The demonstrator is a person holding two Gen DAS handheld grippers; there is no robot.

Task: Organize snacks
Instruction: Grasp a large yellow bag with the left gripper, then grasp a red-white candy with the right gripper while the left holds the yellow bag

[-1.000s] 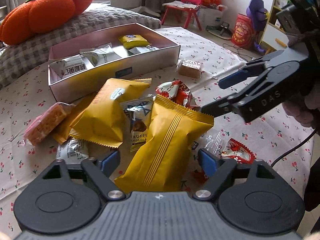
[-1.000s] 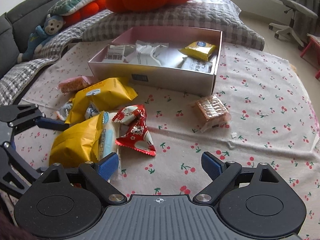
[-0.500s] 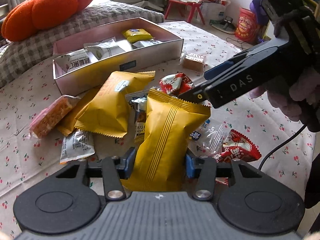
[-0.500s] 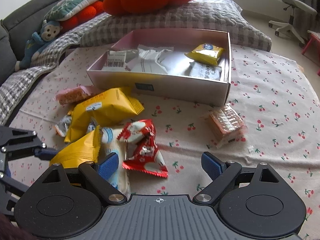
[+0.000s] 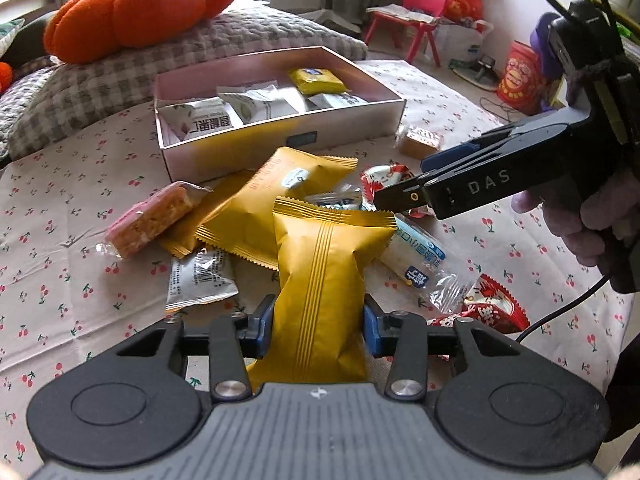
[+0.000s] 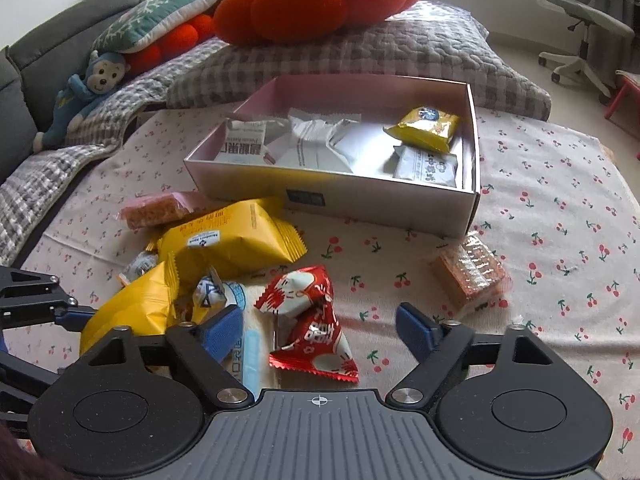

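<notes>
The left gripper (image 5: 319, 322) is clamped on a puffy yellow packet (image 5: 324, 280), and its jaws have just been closing onto it. The packet is squeezed at its lower half, so the blue pads (image 5: 262, 322) press into the soft sides. It is likely held this way so it can be lifted out of the pile and carried to the pink box (image 5: 280, 148).

The right gripper (image 6: 318, 330) is held open and nothing is gripped. Its jaws have just been closing a little, with a red and white packet (image 6: 312, 332) lying between them. This packet is probably meant to be picked next.

The box is made of stiff card with straight walls, and some white and yellow packets are already kept inside. The loose snacks are left in a heap on the cherry cloth (image 6: 560, 240) just in front of the box. Most wrappers look shiny and crinkly, with zigzag ends. A bumpy bar (image 6: 470, 276) in clear wrap is seen apart, to the right
</notes>
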